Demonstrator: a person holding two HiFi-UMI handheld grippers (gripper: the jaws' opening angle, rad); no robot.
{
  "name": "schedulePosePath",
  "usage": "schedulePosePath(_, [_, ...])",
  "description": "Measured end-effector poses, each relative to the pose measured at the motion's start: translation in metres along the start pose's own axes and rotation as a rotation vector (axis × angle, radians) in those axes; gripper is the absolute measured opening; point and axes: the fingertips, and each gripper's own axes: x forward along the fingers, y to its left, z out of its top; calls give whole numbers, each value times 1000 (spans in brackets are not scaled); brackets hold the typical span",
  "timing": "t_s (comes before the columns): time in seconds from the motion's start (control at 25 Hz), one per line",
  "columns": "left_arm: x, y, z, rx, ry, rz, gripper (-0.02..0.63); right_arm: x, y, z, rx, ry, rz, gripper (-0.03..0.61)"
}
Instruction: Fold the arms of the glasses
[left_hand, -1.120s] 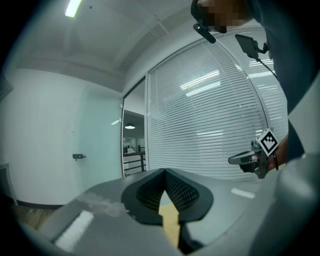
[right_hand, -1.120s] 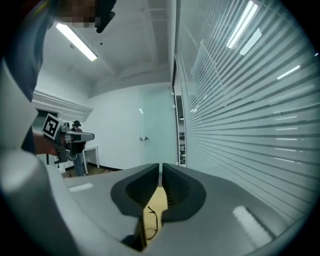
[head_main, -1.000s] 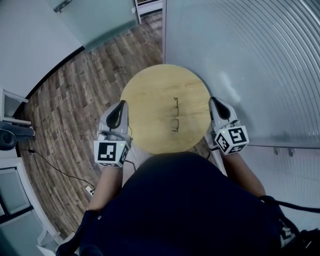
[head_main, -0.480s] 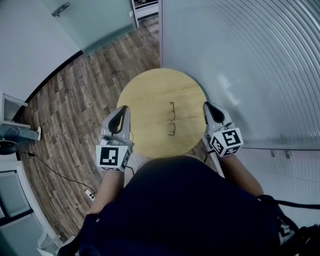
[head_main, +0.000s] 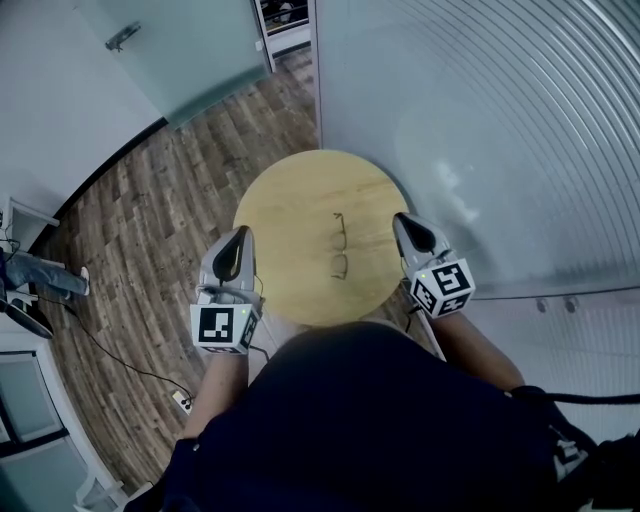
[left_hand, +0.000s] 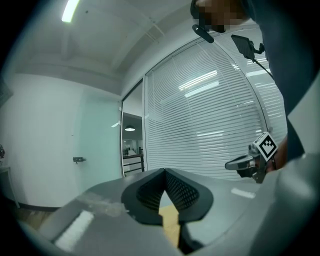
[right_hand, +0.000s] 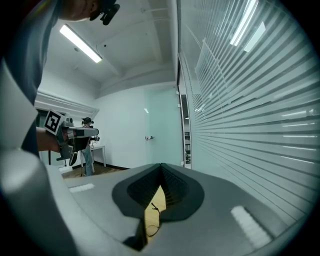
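Observation:
A pair of thin-framed glasses (head_main: 340, 246) lies on the round wooden table (head_main: 290, 200), its lenses near me and both arms stretched out toward the far side. My left gripper (head_main: 243, 234) hovers at the table's left edge, shut and holding nothing. My right gripper (head_main: 399, 218) hovers at the table's right edge, just right of the glasses, also shut and holding nothing. In the left gripper view the left gripper (left_hand: 164, 171) has its jaws meeting at the tip. In the right gripper view the right gripper (right_hand: 161, 165) is the same, and the glasses (right_hand: 151, 223) show below it.
A glass wall with blinds (head_main: 500, 130) runs close along the table's right side. A frosted glass door (head_main: 190, 40) stands at the back. On the wooden floor at the left lie a cable and a socket (head_main: 180, 400). A person's legs (head_main: 35, 275) show at the far left.
The head view has shifted, so the table sits a little lower in the picture. Both grippers stay shut beside the table; the glasses have not moved.

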Motion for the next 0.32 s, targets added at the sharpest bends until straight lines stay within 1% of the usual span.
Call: schedulePosePath(0.32, [-12,-5,12,-11,-4,5,2,-5,9,0,9,26,21,9])
